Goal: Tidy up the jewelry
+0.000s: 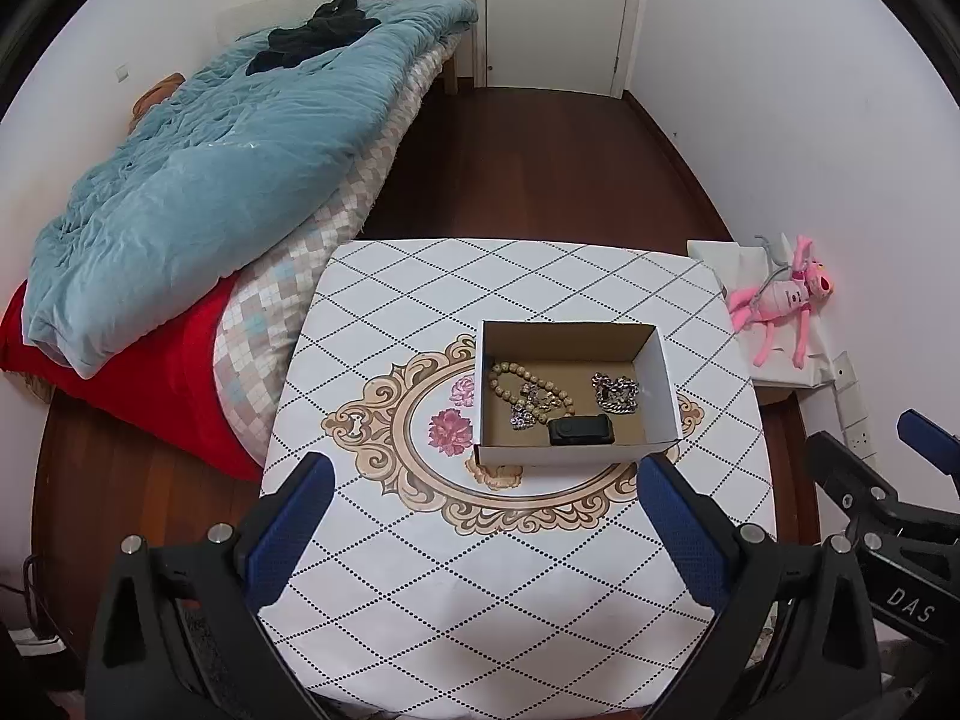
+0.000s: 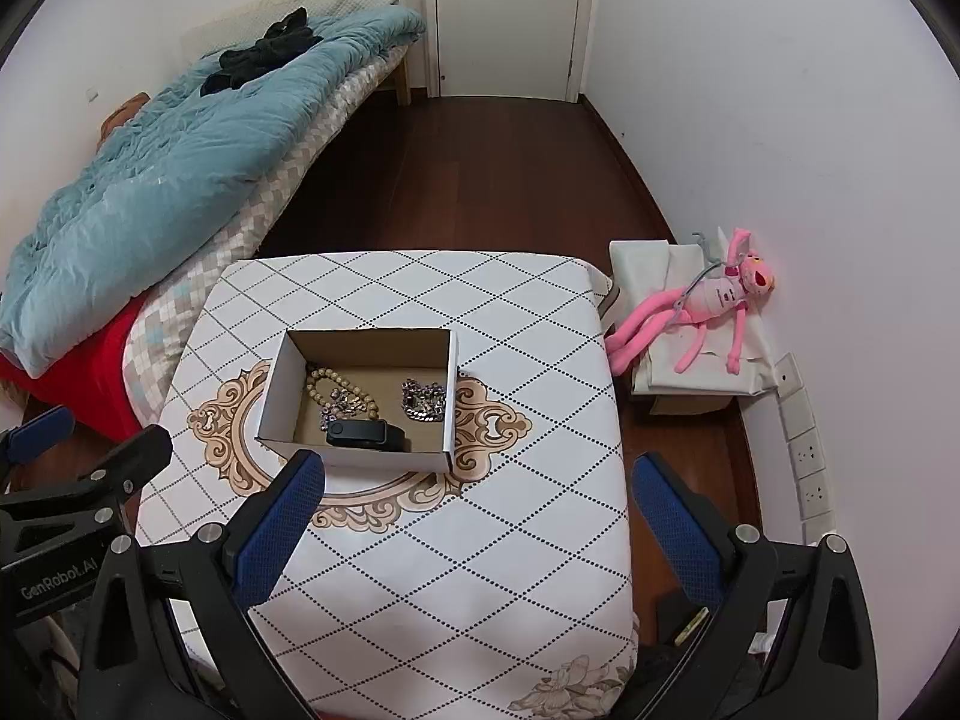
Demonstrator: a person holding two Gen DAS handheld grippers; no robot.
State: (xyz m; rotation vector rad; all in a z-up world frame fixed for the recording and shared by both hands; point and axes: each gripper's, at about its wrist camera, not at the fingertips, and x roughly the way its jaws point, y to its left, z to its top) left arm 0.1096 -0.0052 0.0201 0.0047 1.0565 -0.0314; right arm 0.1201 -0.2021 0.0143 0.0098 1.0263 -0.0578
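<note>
An open cardboard box (image 1: pixel 660 384) (image 2: pixel 273 396) stands on the patterned table (image 1: pixel 480 570) (image 2: pixel 480 570). Inside lie a beige bead bracelet (image 1: pixel 501 381) (image 2: pixel 318 381), a small sparkly silver piece (image 1: pixel 525 414) (image 2: pixel 345 405), a silver chain (image 1: pixel 618 393) (image 2: pixel 426 399) and a black band (image 1: pixel 581 429) (image 2: pixel 366 435). My left gripper (image 1: pixel 486 480) is open and empty, above the table's near side, short of the box. My right gripper (image 2: pixel 477 480) is open and empty, near the box's front right corner. Each gripper shows at the other view's edge.
A bed with a blue quilt (image 1: pixel 198 180) (image 2: pixel 150 162) stands left of the table. A pink plush toy (image 1: pixel 780 300) (image 2: pixel 708 306) lies on a white-covered box by the right wall. Dark wood floor (image 1: pixel 522 162) leads to a white door (image 1: pixel 558 6).
</note>
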